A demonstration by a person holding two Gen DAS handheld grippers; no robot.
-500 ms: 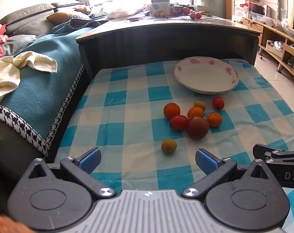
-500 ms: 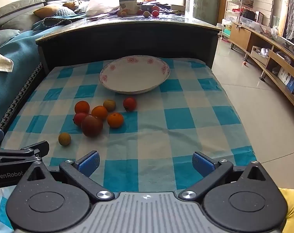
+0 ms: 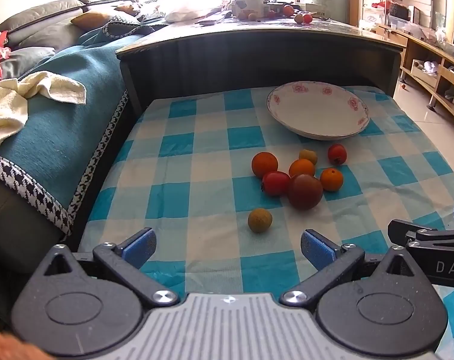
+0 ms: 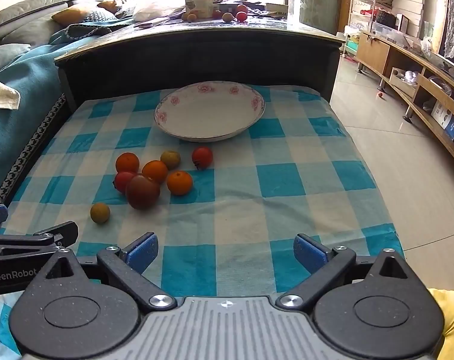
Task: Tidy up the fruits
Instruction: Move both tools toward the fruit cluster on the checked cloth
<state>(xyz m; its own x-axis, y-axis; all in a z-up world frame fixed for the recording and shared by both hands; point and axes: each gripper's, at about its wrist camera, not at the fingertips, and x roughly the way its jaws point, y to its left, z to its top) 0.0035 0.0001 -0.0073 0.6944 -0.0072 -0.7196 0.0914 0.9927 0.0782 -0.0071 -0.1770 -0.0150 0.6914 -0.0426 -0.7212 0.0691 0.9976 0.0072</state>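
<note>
Several small fruits lie in a cluster on the blue checked cloth: oranges (image 3: 301, 168) (image 4: 179, 182), red tomatoes (image 3: 275, 183) (image 4: 202, 157), a big dark red fruit (image 3: 305, 191) (image 4: 142, 191) and a lone yellow-brown fruit (image 3: 259, 220) (image 4: 100, 212) nearer me. Behind them stands an empty white plate (image 3: 318, 130) (image 4: 209, 134) with pink flowers. My left gripper (image 3: 227, 247) is open, just short of the yellow-brown fruit. My right gripper (image 4: 225, 249) is open over bare cloth, right of the fruits. Neither holds anything.
A dark wooden table (image 3: 257, 54) rises behind the cloth, with a box and more fruit (image 4: 240, 15) on top. A teal-covered sofa (image 3: 56, 114) with a cream towel lies left. Tiled floor and low wooden shelves (image 4: 413, 69) are on the right.
The left gripper has crept slightly forward toward the fruits. The right gripper has barely moved. No fruit has shifted.
</note>
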